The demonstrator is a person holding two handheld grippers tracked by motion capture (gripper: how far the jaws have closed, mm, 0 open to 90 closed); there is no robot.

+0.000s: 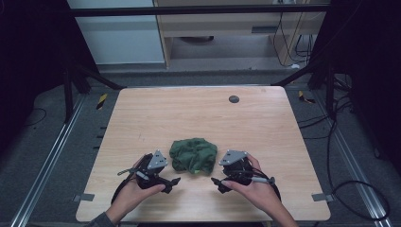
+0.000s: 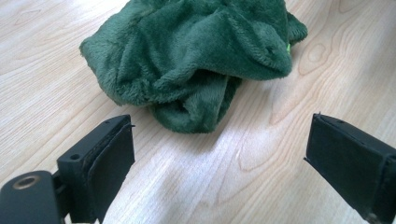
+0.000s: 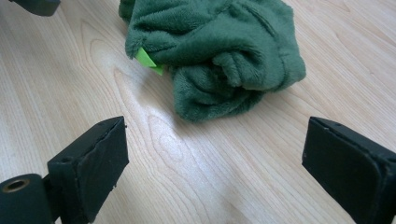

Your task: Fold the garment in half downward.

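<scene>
High view, crumpled plush green cloth (image 1: 193, 155) on pale woodgrain table (image 1: 198, 113); left gripper (image 1: 171, 182), right gripper (image 1: 216, 183), jaws apart

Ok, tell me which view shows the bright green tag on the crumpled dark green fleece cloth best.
The right gripper view: the bright green tag sticks out clearly from the crumpled dark green fleece cloth. The left gripper view catches just a sliver at the cloth's edge. In the high view it is too small to make out.
</scene>
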